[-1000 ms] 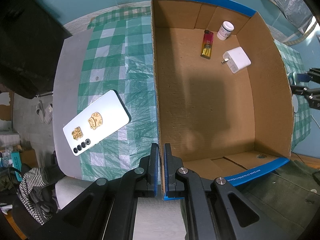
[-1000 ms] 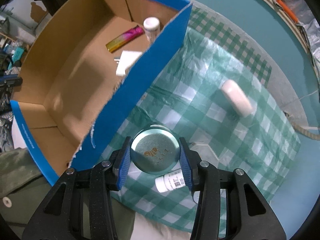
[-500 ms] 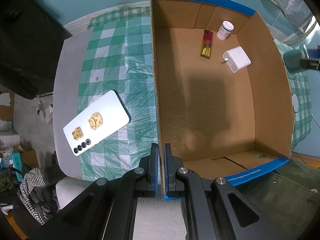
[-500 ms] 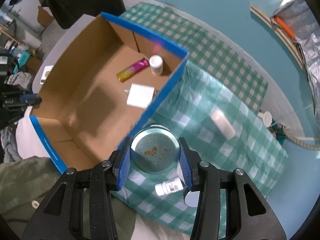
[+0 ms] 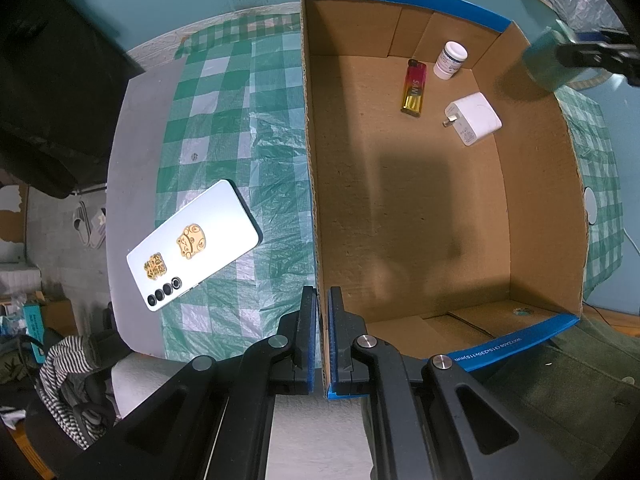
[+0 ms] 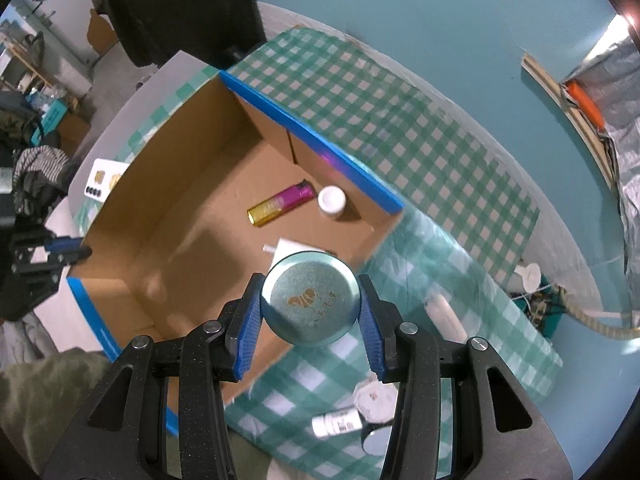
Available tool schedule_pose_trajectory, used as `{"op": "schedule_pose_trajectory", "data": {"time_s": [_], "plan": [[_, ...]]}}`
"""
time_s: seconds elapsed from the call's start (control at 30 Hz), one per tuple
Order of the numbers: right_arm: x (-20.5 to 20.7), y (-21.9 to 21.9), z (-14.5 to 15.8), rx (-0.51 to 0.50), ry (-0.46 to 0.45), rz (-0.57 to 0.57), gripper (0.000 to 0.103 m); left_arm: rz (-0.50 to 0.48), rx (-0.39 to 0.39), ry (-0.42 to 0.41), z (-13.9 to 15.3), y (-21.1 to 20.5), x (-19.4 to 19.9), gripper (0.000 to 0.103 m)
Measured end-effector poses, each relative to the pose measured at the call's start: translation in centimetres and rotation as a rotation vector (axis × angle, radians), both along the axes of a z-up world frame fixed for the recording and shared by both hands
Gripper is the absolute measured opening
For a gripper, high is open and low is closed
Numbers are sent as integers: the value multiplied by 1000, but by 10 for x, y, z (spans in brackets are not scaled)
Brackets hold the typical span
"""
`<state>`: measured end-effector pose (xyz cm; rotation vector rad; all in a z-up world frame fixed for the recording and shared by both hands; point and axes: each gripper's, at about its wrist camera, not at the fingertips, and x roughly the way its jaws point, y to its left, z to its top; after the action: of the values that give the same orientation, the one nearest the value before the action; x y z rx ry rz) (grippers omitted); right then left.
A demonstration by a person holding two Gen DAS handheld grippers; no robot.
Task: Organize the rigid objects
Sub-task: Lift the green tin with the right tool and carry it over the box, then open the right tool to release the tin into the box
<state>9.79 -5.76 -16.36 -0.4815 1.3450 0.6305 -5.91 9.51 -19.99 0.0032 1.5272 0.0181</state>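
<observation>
R gripper fingers clamp teal round tin above cardboard box right wall; tin hides part of charger; L gripper fingers pinch box near-left wall.

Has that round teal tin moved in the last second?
Yes. The round teal tin, gripped by the right gripper, rose off the tablecloth and over the cardboard box wall.

One cardboard box holds three items (lighter, white bottle, charger); one phone outside.
</observation>
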Motion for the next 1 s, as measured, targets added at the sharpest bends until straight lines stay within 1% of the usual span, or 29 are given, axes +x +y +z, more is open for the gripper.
{"op": "schedule_pose_trajectory", "data": {"time_s": [0.27,0.5,0.7,0.8,1.0], "plan": [[16,21,-26,-16,21,-5,44,1,-1,0,0,0,0,5],[26,33,-48,-24,41,-40,44,-1,0,2,0,0,0,5],[32,39,-62,-46,34,-72,44,-2,-1,3,-1,-1,-1,5],[34,39,-67,-58,37,-89,44,-2,-1,4,-1,-1,-1,5],[34,38,-59,-43,27,-110,45,-2,0,3,-1,-1,-1,5]]}}
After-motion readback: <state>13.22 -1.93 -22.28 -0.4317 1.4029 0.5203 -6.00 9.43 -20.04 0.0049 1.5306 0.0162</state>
